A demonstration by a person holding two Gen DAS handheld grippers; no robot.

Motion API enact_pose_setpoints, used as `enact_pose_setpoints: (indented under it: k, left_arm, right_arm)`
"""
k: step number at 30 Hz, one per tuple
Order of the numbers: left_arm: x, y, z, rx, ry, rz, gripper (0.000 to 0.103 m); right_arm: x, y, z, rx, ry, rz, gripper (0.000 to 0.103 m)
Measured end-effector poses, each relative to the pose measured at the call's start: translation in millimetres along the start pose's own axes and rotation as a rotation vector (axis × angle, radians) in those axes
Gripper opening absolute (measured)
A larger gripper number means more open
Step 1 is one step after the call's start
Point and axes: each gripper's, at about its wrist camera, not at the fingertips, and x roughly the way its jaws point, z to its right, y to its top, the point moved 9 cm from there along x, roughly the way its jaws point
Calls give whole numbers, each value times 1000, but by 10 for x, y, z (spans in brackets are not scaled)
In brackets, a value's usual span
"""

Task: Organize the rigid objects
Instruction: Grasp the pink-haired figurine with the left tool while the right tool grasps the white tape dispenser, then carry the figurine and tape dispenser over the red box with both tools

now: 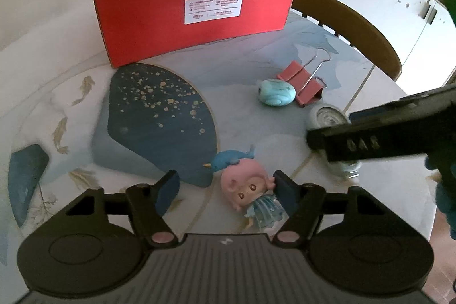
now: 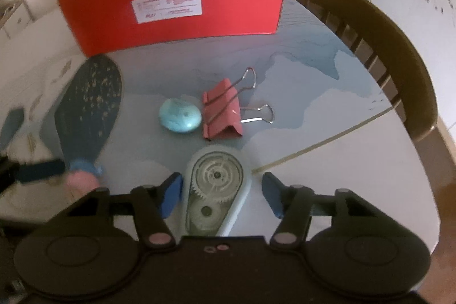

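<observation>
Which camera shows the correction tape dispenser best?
The right wrist view: the correction tape dispenser lies whole between the open right gripper fingers, its gears visible. The left wrist view shows only a blurred end behind the other gripper.

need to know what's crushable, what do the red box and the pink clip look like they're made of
Red box: looks like corrugated cardboard, matte red outside, pale raw inside, with torn rim edges.
Pink clip: probably painted sheet metal, smooth folded body, with shiny bare wire handles.

soft daylight, fisheye-bent edges, right view blurred.
</observation>
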Motion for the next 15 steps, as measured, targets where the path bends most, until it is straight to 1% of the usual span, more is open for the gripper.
enact_pose_setpoints:
  k: [3,4,5,7,8,9,15]
  left_arm:
    - [-2,-5,2,28,25,4,57]
    - [-3,-7,5,40,35,4,57]
    - [0,-8,4,48,41,4,55]
    - [2,-10,7,62,48,2,51]
    - [2,-9,8,63,45,2,45]
    - [0,-6,6,64,43,3,43]
    - [-9,-2,-28,51,45,-12,43]
  right_arm:
    - [-37,-64,14,-21,4,11,59]
    - [-48,-76,21,-24,6,15,58]
    - [-61,-92,26,-28,8,21,56]
    - [-87,-107,35,-31,12,32,48]
    - [-104,-112,42,-33,12,40,47]
    - [-114,-121,53,-33,11,43,47]
    - [-183,-151,133,-15,17,59,47]
